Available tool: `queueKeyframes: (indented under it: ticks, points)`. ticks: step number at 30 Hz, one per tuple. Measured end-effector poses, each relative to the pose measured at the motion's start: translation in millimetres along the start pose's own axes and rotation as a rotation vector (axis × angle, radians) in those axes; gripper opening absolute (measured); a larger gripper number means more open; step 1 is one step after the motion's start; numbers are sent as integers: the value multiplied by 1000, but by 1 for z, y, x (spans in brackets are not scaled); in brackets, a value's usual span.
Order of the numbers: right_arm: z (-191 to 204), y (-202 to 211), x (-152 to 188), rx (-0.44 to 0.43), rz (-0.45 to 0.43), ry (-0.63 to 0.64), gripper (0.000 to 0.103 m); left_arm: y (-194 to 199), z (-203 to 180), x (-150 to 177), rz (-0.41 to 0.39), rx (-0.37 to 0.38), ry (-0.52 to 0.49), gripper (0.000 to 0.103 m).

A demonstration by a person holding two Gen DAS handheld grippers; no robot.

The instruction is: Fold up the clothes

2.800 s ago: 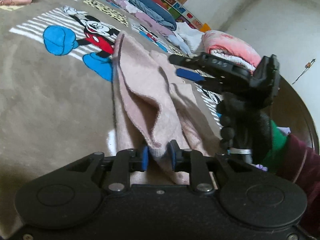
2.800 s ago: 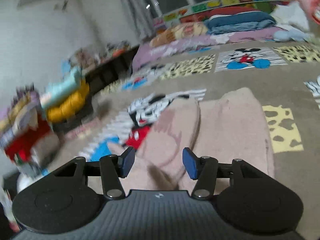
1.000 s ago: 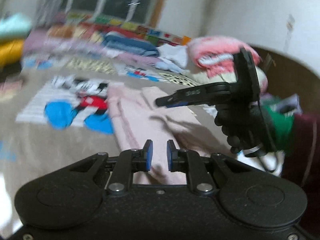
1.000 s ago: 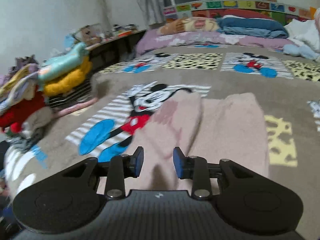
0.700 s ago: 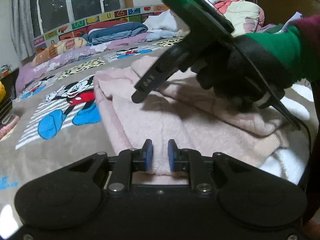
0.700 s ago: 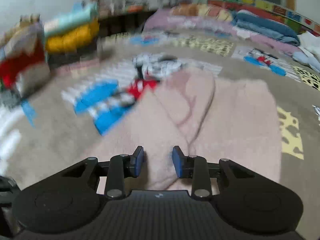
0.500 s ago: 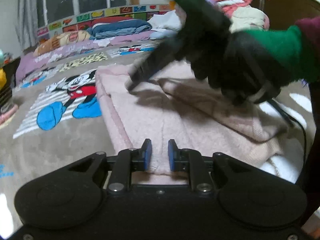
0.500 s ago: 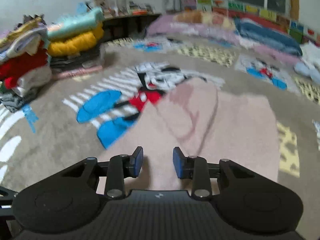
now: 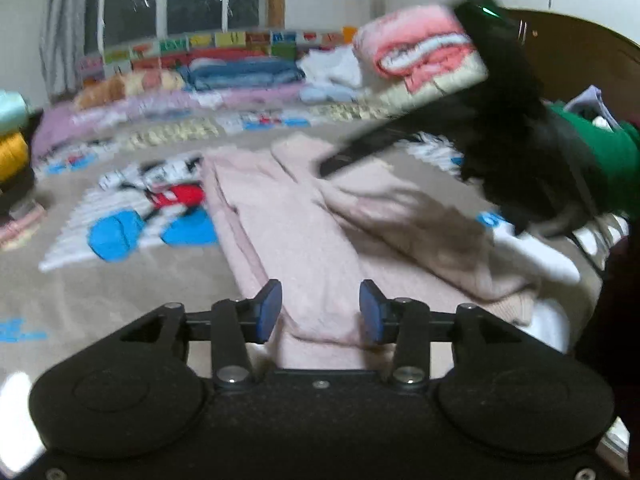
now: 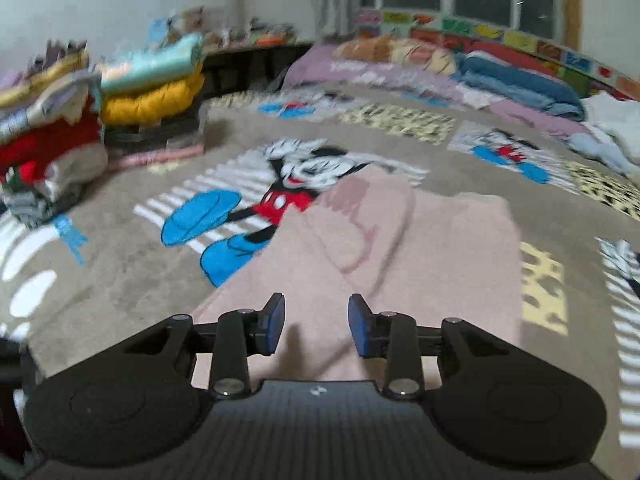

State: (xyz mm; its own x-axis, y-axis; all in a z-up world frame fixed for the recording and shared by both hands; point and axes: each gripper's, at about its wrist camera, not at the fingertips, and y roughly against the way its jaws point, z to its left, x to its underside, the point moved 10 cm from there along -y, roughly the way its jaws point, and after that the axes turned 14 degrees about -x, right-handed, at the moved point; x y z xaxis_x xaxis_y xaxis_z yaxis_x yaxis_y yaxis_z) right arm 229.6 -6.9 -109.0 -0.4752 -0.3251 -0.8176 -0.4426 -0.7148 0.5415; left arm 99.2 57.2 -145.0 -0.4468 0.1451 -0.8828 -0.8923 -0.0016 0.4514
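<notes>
From the left wrist, my left tongs (image 9: 320, 310) have just been opening; the blue pads stand parted over the near hem of the pink garment (image 9: 304, 240), gripping nothing. It lies part-folded on the cartoon bedspread (image 9: 100, 288).

From the right wrist, my right tongs (image 10: 316, 322) hover narrowly apart above the pink garment (image 10: 440, 248), empty. I judge it soft, light, floppy; best pinched at a hem corner.

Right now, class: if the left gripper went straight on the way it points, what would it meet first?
Most likely the pink garment lying flat on the blanket. The left gripper, just opened, angles down over its near edge; depth is unclear.
</notes>
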Motion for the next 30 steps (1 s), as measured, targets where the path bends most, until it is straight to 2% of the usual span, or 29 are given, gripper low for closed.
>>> queueKeyframes:
  ticks: [2, 5, 9, 12, 16, 18, 24, 27, 30]
  points:
    - [-3, 26, 5, 19, -49, -9, 42, 3, 4, -1, -17, -33, -19, 43]
    - [-6, 63, 22, 58, -105, 5, 44, 6, 4, 1, -52, -81, -117, 46]
    - [-3, 95, 53, 116, -128, 57, 46, 8, -10, 14, -62, -79, -262, 58]
    - [8, 108, 79, 148, -131, 129, 51, 12, -22, 23, -70, -73, -380, 58]
    - [30, 117, 117, 169, -83, 257, 51, 26, -37, 33, -103, -45, -526, 58]
    - [43, 124, 138, 181, -39, 326, 51, 31, -39, 42, -108, -54, -618, 58]
    - [68, 139, 164, 235, 55, 512, 60, 30, -34, 63, -102, -130, -828, 59]
    - [65, 130, 178, 275, 132, 565, 60, 23, -30, 75, -104, -193, -940, 59]
    - [64, 119, 182, 299, 160, 609, 60, 18, -30, 81, -131, -228, -1014, 60]
